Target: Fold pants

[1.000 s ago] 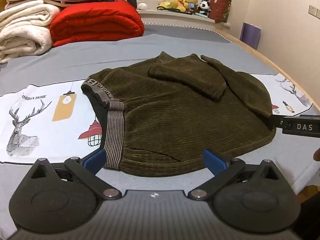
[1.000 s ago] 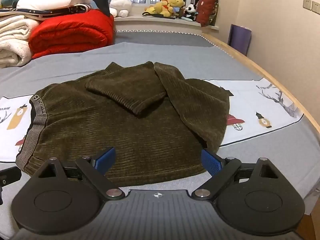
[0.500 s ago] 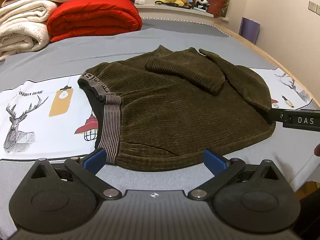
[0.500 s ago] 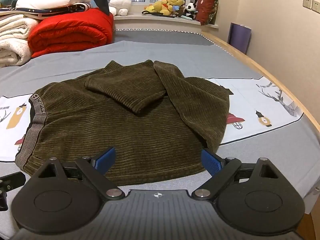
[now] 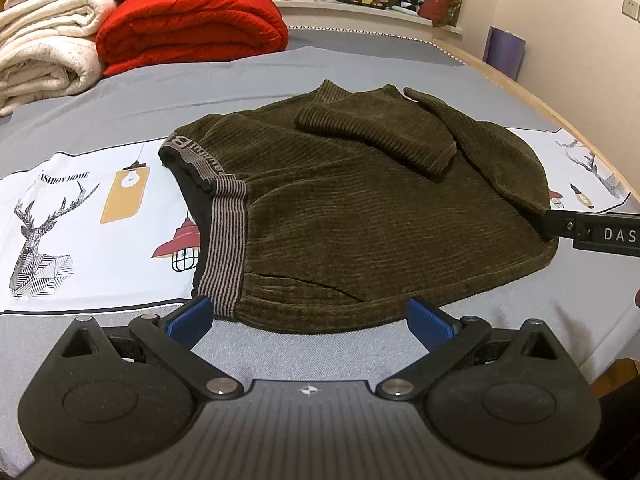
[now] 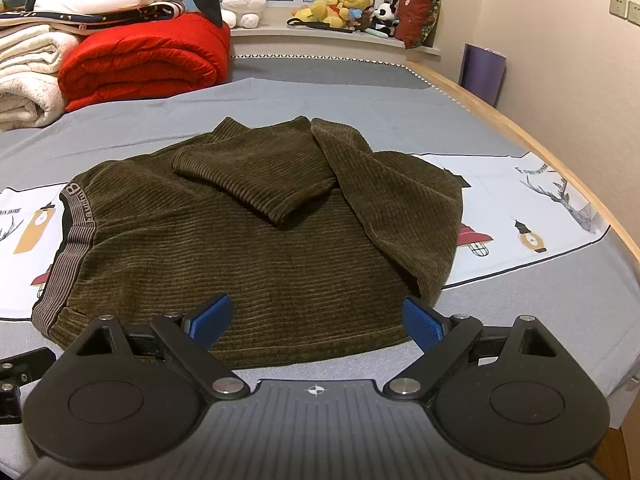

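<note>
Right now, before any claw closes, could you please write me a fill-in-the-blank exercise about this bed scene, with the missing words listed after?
1. The olive pants lie on the ____ bed sheet.
2. Both the left claw and the right claw are ____, holding nothing.
3. The folded quilt beside the white blankets is ____ in colour.
4. The striped waistband is at the ____ end of the pants in both views.

Missing words: grey; open; red; left
</note>
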### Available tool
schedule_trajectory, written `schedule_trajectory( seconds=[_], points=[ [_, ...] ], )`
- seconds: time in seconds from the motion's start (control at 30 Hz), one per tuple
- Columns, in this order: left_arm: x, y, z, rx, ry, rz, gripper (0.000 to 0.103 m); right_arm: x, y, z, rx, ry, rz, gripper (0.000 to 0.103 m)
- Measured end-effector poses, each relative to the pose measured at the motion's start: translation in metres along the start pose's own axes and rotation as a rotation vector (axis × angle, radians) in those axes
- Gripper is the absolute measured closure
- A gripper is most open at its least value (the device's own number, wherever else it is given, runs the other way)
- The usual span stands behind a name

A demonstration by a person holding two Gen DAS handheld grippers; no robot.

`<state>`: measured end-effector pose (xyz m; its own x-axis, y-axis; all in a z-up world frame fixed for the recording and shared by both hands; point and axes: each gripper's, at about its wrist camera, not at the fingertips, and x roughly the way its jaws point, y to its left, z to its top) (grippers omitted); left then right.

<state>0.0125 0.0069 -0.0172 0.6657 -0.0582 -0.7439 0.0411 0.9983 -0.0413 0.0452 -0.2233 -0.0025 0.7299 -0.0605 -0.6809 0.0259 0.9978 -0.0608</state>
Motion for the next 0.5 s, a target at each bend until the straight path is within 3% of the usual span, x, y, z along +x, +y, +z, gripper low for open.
schedule_trajectory(
  seconds=[0.5],
  points=[
    [0.0052,0.0015,0.0005,-0.001,0.015,0.004,0.000,0.0030,0.0021,-0.0001,-0.007,0.010,0.008,0.010]
  ],
)
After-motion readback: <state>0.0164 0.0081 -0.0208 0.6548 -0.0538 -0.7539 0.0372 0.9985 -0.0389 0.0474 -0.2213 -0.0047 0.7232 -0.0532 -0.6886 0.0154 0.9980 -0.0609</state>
